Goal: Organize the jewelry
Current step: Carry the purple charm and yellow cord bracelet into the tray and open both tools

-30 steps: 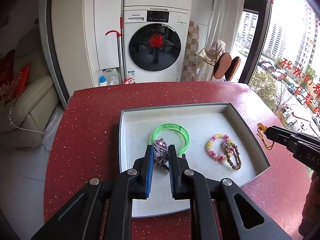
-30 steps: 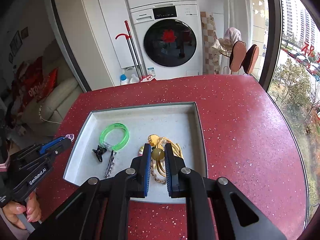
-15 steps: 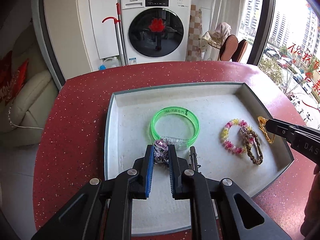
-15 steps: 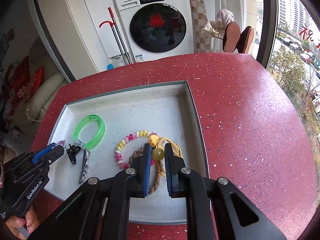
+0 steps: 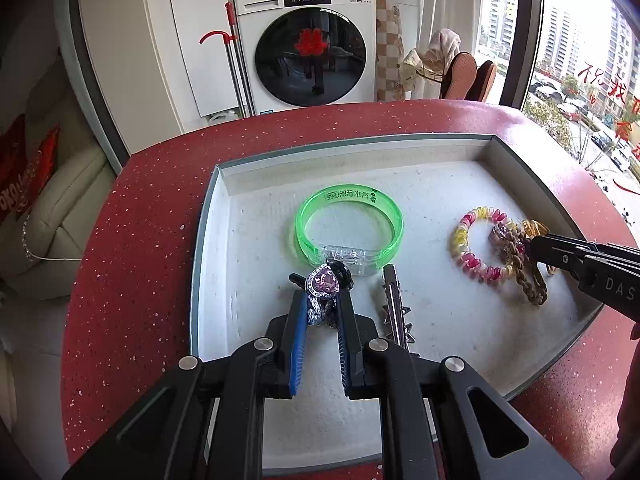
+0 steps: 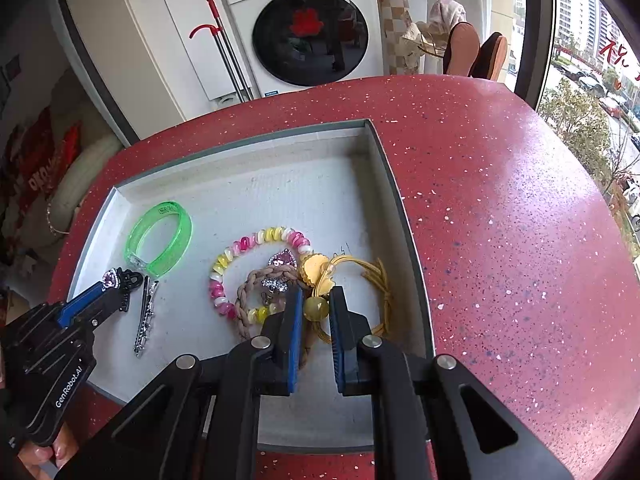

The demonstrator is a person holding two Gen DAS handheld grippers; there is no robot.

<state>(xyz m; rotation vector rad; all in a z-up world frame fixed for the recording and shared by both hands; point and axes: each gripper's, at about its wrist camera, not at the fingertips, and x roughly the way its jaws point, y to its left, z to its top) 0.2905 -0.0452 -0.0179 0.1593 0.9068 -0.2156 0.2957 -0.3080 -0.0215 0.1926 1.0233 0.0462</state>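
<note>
We stand at a red speckled counter (image 5: 152, 208) with a rounded edge. Behind it we see a white washing machine (image 5: 308, 44) set in white cabinets (image 5: 188, 32), a red-handled mop (image 5: 234, 56) leaning beside it. To the left lies a cream sofa (image 5: 52, 232) with red cushions (image 5: 24, 168). On the right, a large window (image 5: 576, 64) lets in daylight and shows apartment blocks and trees.

The left gripper (image 5: 322, 300) is closed on a pink-stoned ornament (image 5: 323, 283), pinched between its fingertips and jutting just past them. The right gripper (image 6: 316, 308) is clamped on a yellow bead (image 6: 316, 308) near its tips, with a yellow cord (image 6: 360, 276) looping out ahead of its right finger.
</note>
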